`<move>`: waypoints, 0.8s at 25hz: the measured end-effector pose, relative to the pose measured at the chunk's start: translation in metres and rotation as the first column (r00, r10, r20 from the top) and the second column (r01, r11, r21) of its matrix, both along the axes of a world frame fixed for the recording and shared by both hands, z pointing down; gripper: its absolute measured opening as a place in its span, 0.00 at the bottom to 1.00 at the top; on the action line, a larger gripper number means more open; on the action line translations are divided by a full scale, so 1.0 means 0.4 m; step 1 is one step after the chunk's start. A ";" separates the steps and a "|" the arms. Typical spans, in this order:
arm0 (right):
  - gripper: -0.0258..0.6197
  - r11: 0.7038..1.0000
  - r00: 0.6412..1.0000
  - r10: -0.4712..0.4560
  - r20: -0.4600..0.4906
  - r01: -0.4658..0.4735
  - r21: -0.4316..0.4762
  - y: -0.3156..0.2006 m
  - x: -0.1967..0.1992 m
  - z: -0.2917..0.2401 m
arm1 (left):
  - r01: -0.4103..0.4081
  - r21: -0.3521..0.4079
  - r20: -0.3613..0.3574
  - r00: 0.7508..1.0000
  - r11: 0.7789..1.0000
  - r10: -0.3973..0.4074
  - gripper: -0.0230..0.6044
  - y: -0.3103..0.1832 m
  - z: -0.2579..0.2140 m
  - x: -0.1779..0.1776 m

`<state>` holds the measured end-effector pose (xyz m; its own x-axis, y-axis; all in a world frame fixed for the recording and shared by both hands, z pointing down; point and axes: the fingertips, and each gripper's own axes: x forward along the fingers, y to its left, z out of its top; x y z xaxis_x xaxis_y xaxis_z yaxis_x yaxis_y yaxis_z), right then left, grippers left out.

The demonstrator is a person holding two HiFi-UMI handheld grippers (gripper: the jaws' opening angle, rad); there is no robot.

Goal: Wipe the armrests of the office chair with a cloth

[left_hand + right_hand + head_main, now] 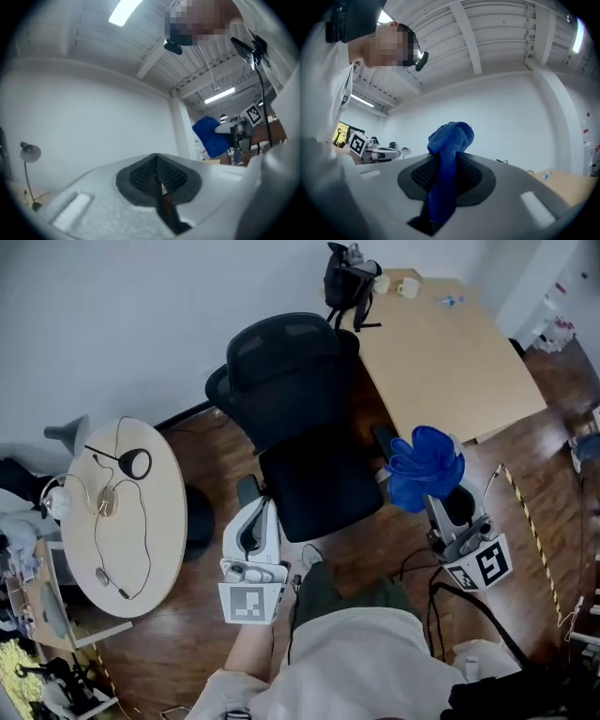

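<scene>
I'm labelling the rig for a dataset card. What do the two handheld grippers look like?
Left gripper and right gripper: white moulded shells, dark ribbed pads inside. Each carries a cube of black-and-white square markers. A black cable trails from the right one. The person wears a light top.

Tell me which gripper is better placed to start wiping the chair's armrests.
Right. The right gripper has the blue cloth clamped in its jaws and hovers beside an armrest of the office chair; the left gripper is shut on nothing.
</scene>
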<state>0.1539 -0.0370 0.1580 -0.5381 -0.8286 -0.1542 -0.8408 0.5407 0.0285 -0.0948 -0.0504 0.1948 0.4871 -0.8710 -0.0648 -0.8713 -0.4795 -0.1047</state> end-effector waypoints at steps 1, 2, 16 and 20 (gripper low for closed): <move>0.18 1.000 1.000 -0.020 0.007 0.020 0.010 0.023 0.000 -0.008 | 0.019 0.010 0.003 1.000 1.000 -0.019 0.04 0.035 -0.016 0.000; 0.18 0.999 0.999 -0.044 0.019 0.044 0.013 0.051 0.001 -0.012 | 0.038 0.020 -0.003 0.999 0.999 -0.038 0.04 0.074 -0.035 0.004; 0.18 0.972 0.970 -0.224 0.092 0.229 -0.046 0.641 0.181 0.014 | 0.189 0.007 -0.023 0.982 0.982 -0.189 0.04 0.795 -0.118 0.209; 0.18 0.972 0.966 -0.226 0.122 0.232 -0.034 0.710 0.176 -0.023 | 0.180 -0.003 -0.040 0.983 0.984 -0.180 0.04 0.855 -0.150 0.210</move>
